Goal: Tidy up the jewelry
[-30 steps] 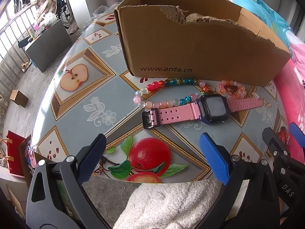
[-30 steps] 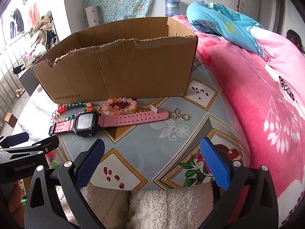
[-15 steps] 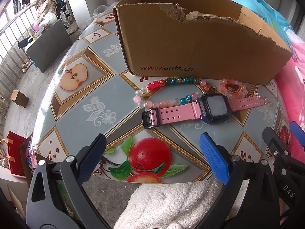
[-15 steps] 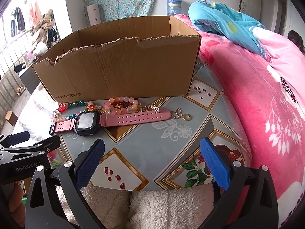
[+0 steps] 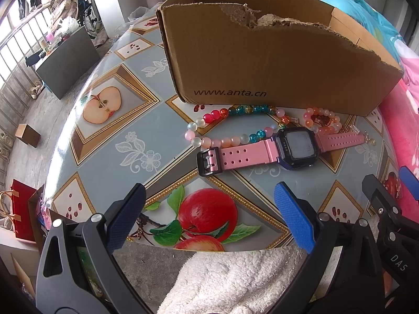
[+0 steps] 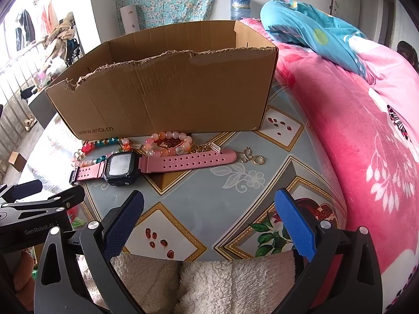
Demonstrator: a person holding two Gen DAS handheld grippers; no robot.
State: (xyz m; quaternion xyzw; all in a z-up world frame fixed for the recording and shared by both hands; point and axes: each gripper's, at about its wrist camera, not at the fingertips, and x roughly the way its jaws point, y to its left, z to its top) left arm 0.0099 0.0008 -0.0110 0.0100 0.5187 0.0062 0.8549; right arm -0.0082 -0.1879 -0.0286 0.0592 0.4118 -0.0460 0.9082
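A pink-strapped watch (image 5: 296,147) (image 6: 120,166) with a dark square face lies flat on the table in front of a torn cardboard box (image 5: 275,60) (image 6: 167,91). Behind the watch lie a long multicoloured bead bracelet (image 5: 230,125) (image 6: 102,146), a smaller pink-orange bead bracelet (image 5: 322,120) (image 6: 167,144) and small gold pieces (image 6: 251,157). My left gripper (image 5: 209,217) stands open near the table's front edge, short of the watch, with nothing between its blue pads. To the right, my right gripper (image 6: 209,219) is open too, empty, and its tip (image 5: 379,191) shows in the left wrist view.
The round table (image 5: 110,136) carries a glossy fruit-patterned cloth. A pink blanket (image 6: 366,130) and a blue quilt (image 6: 314,31) press against its right side. Left of the table the floor drops away, with a dark cabinet (image 5: 65,60) and a red bag (image 5: 21,209). Fleecy white sleeves (image 6: 209,282) show under both grippers.
Both grippers have crept slightly forward toward the jewelry and box. Both stay open. Nothing on the table has moved.
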